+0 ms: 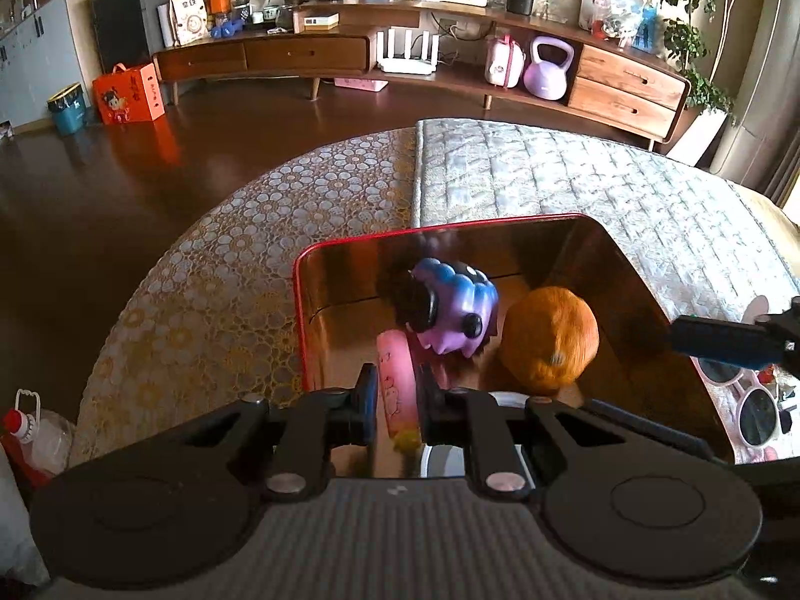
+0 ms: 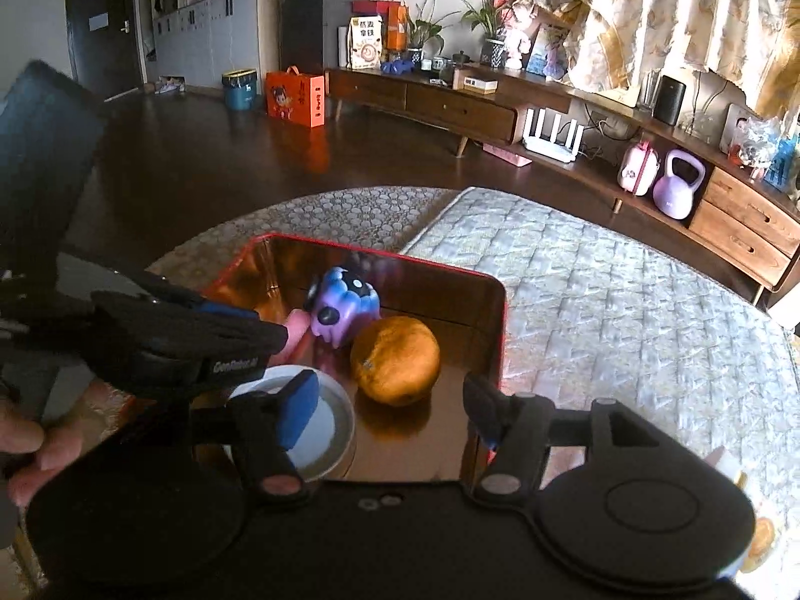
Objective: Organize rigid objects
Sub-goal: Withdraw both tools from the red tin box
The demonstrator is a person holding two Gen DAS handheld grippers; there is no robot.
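A red-rimmed shiny metal box (image 1: 300, 310) (image 2: 500, 330) sits on the table. Inside lie a purple-blue toy figure (image 1: 455, 307) (image 2: 340, 307), an orange (image 1: 550, 345) (image 2: 395, 360) and a white round lid (image 2: 320, 425). My left gripper (image 1: 395, 400) is shut on a pink tube (image 1: 397, 380) with a yellowish end and holds it inside the box, beside the toy. In the right wrist view the left gripper (image 2: 270, 340) reaches in from the left, the pink tip (image 2: 297, 330) at its end. My right gripper (image 2: 395, 410) is open and empty over the box's near side.
White sunglasses (image 1: 750, 400) lie right of the box. The table has a patterned cloth (image 1: 225, 275) and a quilted grey mat (image 2: 625, 310). A plastic bottle with a red cap (image 1: 30, 430) stands on the floor at left. A wooden TV cabinet (image 1: 450, 65) lines the far wall.
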